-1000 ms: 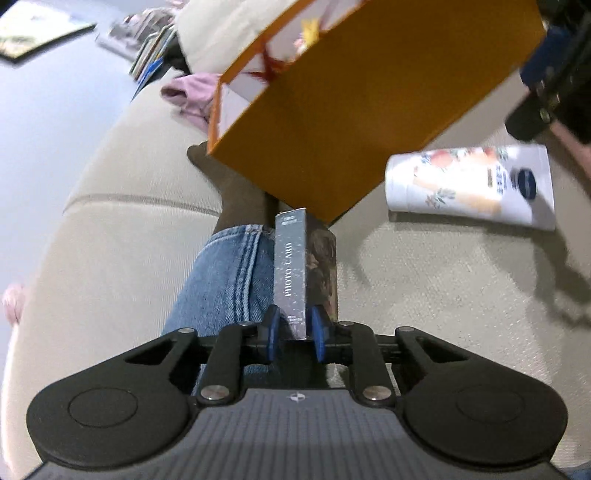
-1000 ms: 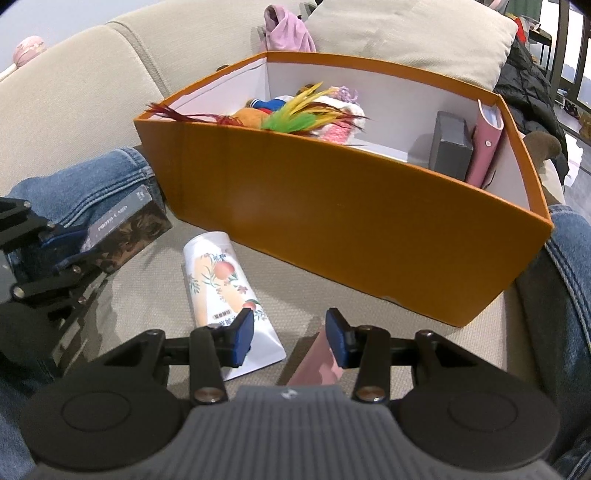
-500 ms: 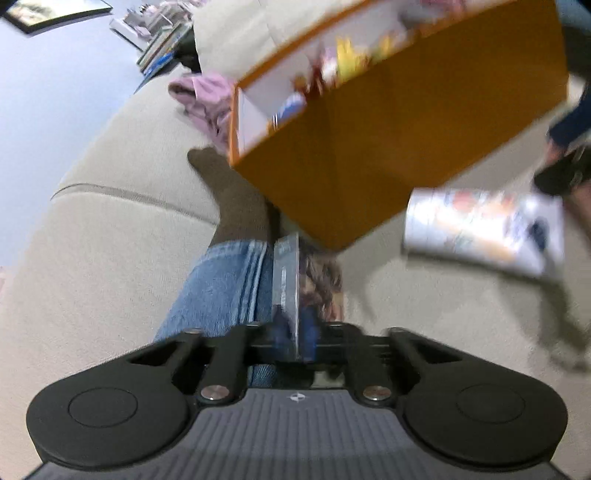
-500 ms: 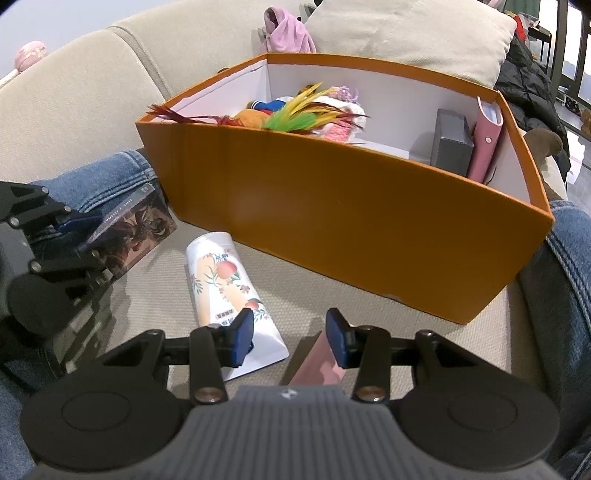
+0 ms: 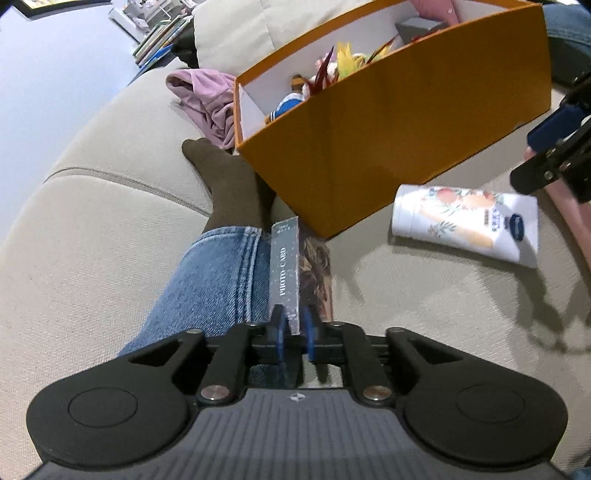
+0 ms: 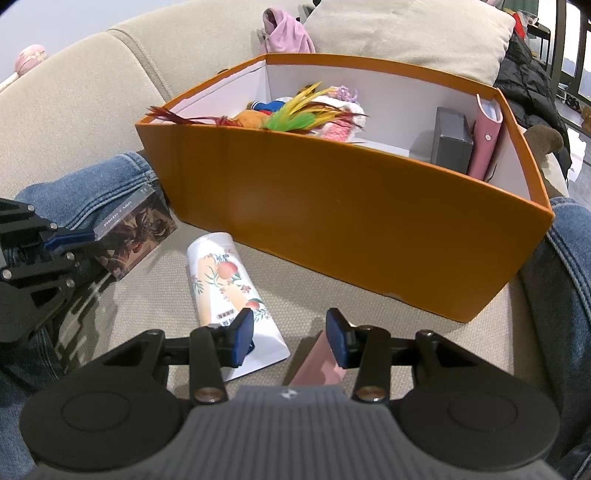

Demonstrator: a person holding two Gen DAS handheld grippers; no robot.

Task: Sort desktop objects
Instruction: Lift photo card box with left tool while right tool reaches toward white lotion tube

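Note:
A dark photo card box [image 5: 284, 273] stands on edge in my left gripper [image 5: 293, 325], beside a denim leg. Both blue pads touch its sides while the jaws are opening slightly. From the right wrist view, the card box [image 6: 136, 225] hangs just above the sofa at the left. An orange storage box [image 6: 332, 214] holds feather toys, a grey box [image 6: 452, 142] and a pink folder. A white lotion tube [image 6: 225, 280] lies in front of it. My right gripper [image 6: 290, 336] is open above a flat pink item [image 6: 317, 365], next to the tube's end.
Both of the person's legs in jeans [image 5: 214, 280] flank the orange box, with a brown sock [image 5: 229, 184] against its corner. A pink cloth [image 5: 203, 96], a beige cushion [image 6: 406, 33] and a dark jacket [image 6: 528, 81] lie behind. Books [image 5: 155, 44] sit on the floor.
My left gripper has lifted and rolled a little with the card box, so the orange box's inside now shows. The right gripper has stayed still.

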